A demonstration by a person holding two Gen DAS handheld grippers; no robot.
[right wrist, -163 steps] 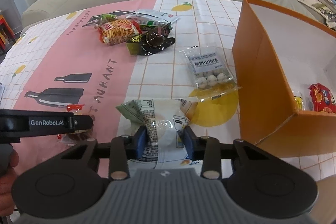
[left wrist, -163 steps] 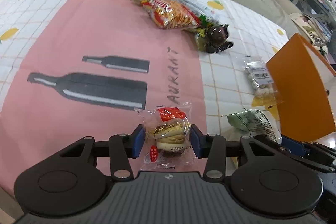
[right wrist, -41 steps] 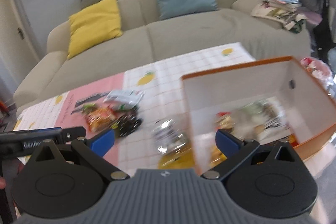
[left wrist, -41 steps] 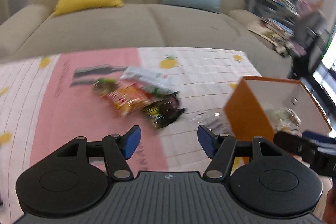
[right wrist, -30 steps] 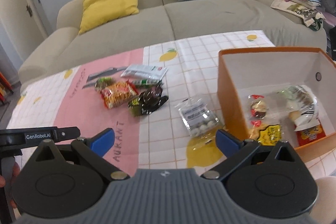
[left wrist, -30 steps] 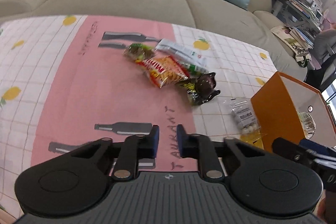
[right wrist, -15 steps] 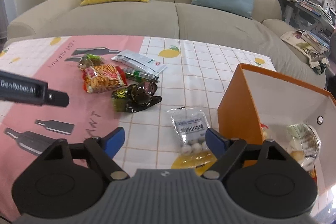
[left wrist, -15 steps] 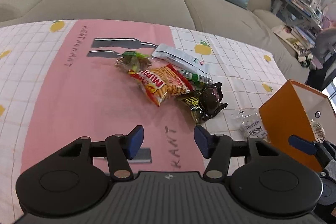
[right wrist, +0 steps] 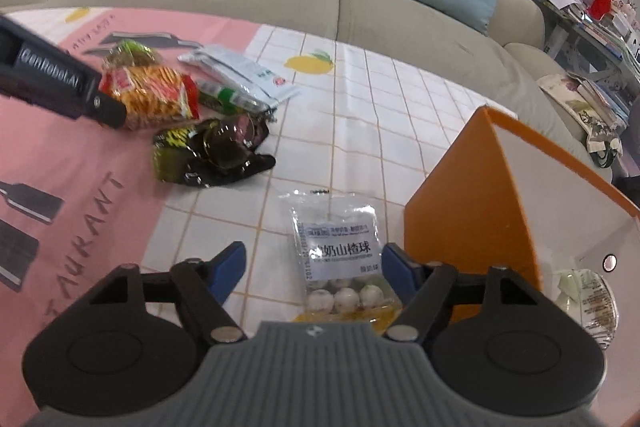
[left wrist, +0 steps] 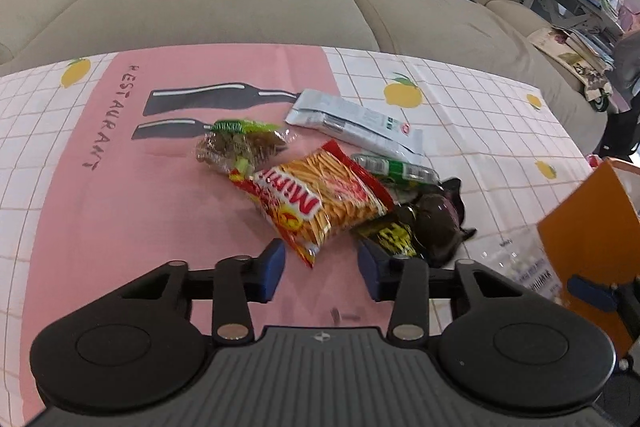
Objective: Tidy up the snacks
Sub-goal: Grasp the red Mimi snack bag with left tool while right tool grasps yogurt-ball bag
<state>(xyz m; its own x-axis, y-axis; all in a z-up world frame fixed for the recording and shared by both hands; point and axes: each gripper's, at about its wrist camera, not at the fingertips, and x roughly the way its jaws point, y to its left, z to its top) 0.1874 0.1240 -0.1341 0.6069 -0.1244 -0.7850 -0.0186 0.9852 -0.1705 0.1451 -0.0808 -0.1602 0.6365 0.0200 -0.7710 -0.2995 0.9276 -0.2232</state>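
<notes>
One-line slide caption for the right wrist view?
Open right gripper straddles a clear packet of white balls on the tablecloth beside the orange box.

A table under a pink and white checked cloth (left wrist: 100, 187) carries a heap of snacks: a red noodle bag (left wrist: 320, 199), a green-topped packet (left wrist: 240, 145), a white pouch (left wrist: 352, 121), a green stick (left wrist: 394, 169), a dark wrapper (left wrist: 424, 227). Apart lie a clear ball packet (right wrist: 340, 255) and, beside it, an orange box (right wrist: 460, 211).

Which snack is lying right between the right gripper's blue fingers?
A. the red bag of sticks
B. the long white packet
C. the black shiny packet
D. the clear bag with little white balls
D: the clear bag with little white balls lies on the tablecloth between the open fingers of the right gripper.
</notes>
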